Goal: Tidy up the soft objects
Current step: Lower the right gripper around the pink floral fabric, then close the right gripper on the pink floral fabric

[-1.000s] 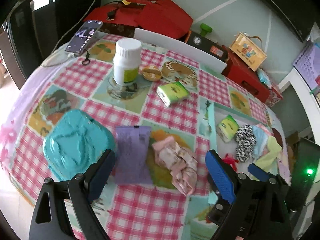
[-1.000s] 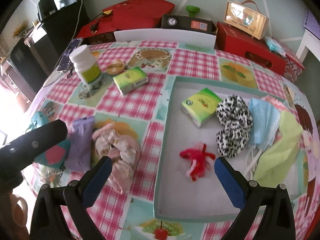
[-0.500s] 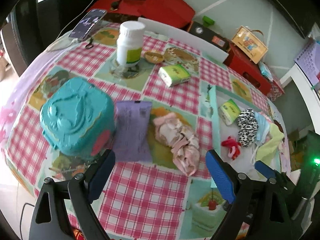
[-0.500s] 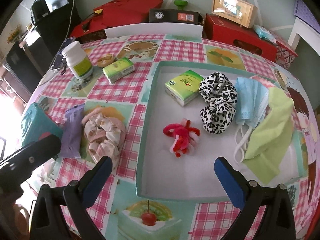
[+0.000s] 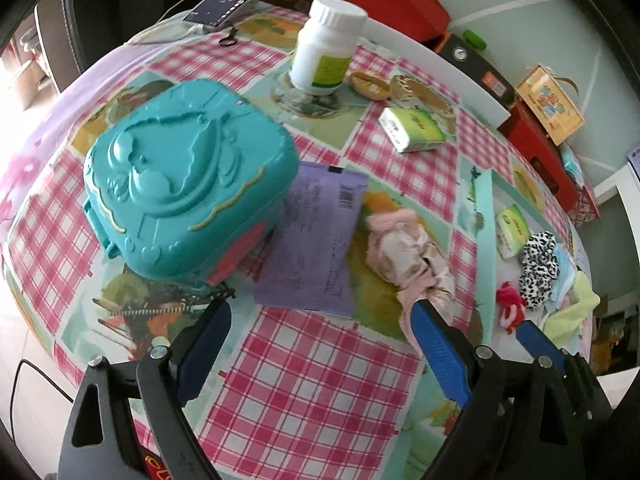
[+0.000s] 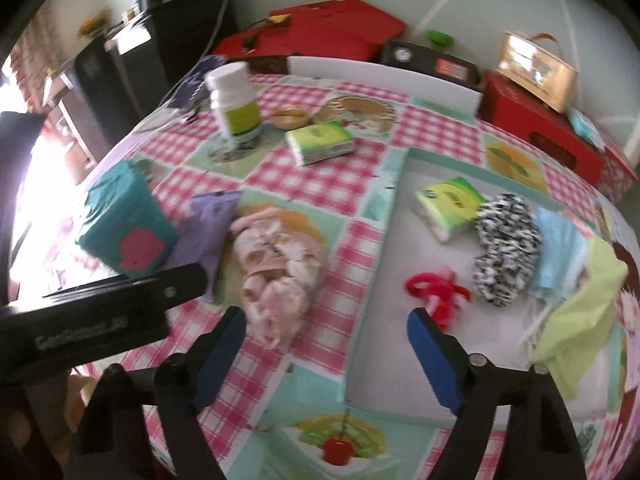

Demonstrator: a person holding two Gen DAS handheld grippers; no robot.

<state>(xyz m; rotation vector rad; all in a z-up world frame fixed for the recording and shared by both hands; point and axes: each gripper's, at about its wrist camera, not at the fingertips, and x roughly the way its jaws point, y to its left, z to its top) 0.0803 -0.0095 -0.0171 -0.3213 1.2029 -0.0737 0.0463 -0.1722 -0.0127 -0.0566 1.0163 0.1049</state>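
Note:
A crumpled pink cloth (image 5: 408,258) (image 6: 276,272) lies on the checked tablecloth beside a purple packet (image 5: 316,240) (image 6: 208,232). A green tissue pack (image 5: 412,130) (image 6: 320,142) lies further back. The white tray (image 6: 384,280) (image 5: 482,248) holds a tissue pack (image 6: 448,202), a leopard scrunchie (image 6: 504,248), a red tie (image 6: 436,290), a blue mask (image 6: 560,252) and a yellow-green cloth (image 6: 580,316). My left gripper (image 5: 320,348) is open and empty, near the cloth. My right gripper (image 6: 324,344) is open and empty, between cloth and tray.
A teal plastic case (image 5: 188,184) (image 6: 124,232) stands left of the purple packet. A white pill bottle (image 5: 326,50) (image 6: 236,100), a small brown dish (image 5: 370,84) and a phone (image 5: 228,0) sit at the back. Red boxes (image 6: 540,136) line the far edge.
Both grippers have pulled back and risen, then shifted left. The left view now centres on the teal case and packet. The right gripper has swung from over the tray toward the pink cloth.

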